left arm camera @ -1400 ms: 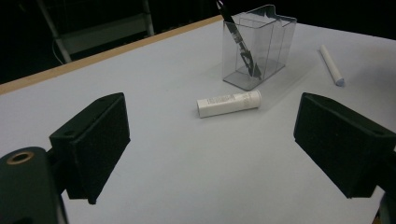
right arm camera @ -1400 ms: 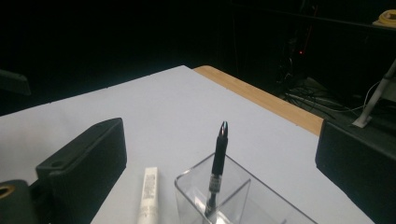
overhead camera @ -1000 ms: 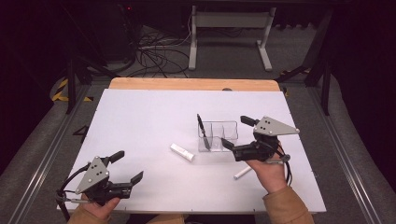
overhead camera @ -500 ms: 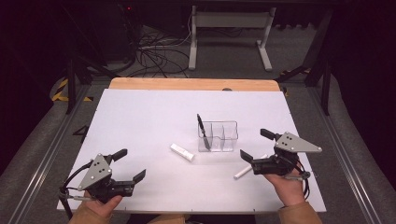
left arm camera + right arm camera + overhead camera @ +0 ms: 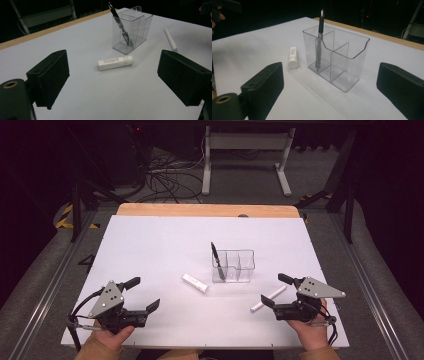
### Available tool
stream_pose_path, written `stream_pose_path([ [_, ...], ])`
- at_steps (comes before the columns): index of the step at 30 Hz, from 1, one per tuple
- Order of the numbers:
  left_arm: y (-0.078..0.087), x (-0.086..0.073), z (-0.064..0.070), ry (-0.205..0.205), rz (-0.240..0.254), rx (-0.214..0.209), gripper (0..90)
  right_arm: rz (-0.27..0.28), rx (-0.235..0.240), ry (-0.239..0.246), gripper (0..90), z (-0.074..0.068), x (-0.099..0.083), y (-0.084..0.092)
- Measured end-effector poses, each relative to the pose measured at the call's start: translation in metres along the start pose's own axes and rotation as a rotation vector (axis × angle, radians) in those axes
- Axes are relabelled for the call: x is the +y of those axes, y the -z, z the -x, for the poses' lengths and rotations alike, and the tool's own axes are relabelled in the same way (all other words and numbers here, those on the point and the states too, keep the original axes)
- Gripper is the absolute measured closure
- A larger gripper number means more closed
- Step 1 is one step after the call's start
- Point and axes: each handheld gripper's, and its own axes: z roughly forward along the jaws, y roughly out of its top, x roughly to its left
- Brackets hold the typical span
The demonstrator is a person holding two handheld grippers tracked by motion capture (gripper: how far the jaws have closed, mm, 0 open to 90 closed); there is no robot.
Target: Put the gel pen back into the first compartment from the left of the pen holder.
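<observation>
Right hand-held gripper (image 5: 272, 291) is closest to the white stick (image 5: 268, 298)

Stick lies on the tabletop (image 5: 150, 250) between its wide-open jaws, long axis pointing toward the holder (image 5: 233, 266); left hand-held gripper (image 5: 144, 294) is open too, well apart.

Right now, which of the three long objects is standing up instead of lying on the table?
The black pen: it stands tilted in the clear organizer, while the short white tube and thin white stick lie flat.

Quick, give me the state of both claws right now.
Left claw: open, holding nothing, hovering at the near left of the white table.
Right claw: open, holding nothing, beside the thin white pen.
</observation>
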Motion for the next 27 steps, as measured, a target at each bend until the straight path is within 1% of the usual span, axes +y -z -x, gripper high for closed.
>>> stream_pose_path([
  [1, 0.000, 0.001, 0.001, -0.001, 0.005, 0.001, 11.2, -0.017, -0.006, -0.012, 3.7, -0.001, -0.002, 0.001],
  [2, 0.000, 0.004, 0.001, -0.005, 0.002, -0.002, 11.1, -0.028, -0.013, -0.013, 2.8, -0.002, -0.003, 0.001],
  [4, -0.001, 0.006, 0.002, 0.001, 0.007, -0.011, 10.9, -0.037, -0.008, -0.018, 2.4, -0.001, -0.008, 0.003],
  [6, -0.003, 0.009, 0.003, -0.001, 0.003, -0.015, 10.9, -0.048, -0.001, -0.043, 1.9, 0.001, -0.012, 0.005],
  [7, -0.004, 0.011, 0.004, 0.003, 0.001, -0.021, 10.8, -0.055, -0.007, -0.054, 2.1, 0.002, -0.013, 0.005],
  [9, -0.006, 0.014, 0.004, -0.002, 0.000, -0.031, 10.7, -0.083, -0.039, -0.085, 3.1, 0.005, -0.015, 0.006],
  [11, -0.009, 0.017, 0.005, -0.007, 0.000, -0.038, 10.6, -0.086, -0.058, -0.099, 3.7, 0.006, -0.015, 0.006],
  [14, -0.011, 0.021, 0.007, -0.011, 0.001, -0.049, 10.6, -0.089, -0.082, -0.087, 4.9, 0.004, -0.015, 0.005],
  [15, -0.012, 0.023, 0.008, -0.011, -0.001, -0.051, 10.7, -0.098, -0.084, -0.086, 5.0, 0.004, -0.015, 0.005],
  [16, -0.013, 0.024, 0.009, -0.018, -0.006, -0.051, 10.7, -0.107, -0.089, -0.076, 4.9, 0.003, -0.014, 0.004],
  [17, -0.014, 0.026, 0.010, -0.023, -0.009, -0.051, 10.7, -0.113, -0.089, -0.063, 4.9, 0.002, -0.015, 0.003],
  [20, -0.017, 0.028, 0.012, -0.031, -0.012, -0.053, 10.8, -0.127, -0.076, -0.064, 4.8, 0.003, -0.016, 0.003],
  [22, -0.018, 0.029, 0.013, -0.035, -0.012, -0.054, 10.8, -0.128, -0.058, -0.053, 5.7, 0.004, -0.015, 0.005],
  [24, -0.019, 0.028, 0.013, -0.027, -0.012, -0.058, 10.8, -0.128, -0.074, -0.046, 6.5, 0.004, -0.014, 0.006],
  [25, -0.020, 0.028, 0.013, -0.028, -0.012, -0.056, 10.8, -0.130, -0.072, -0.046, 7.4, 0.005, -0.014, 0.007],
  [27, -0.020, 0.027, 0.012, -0.025, -0.017, -0.054, 10.8, -0.141, -0.077, -0.057, 8.2, 0.006, -0.012, 0.008],
])
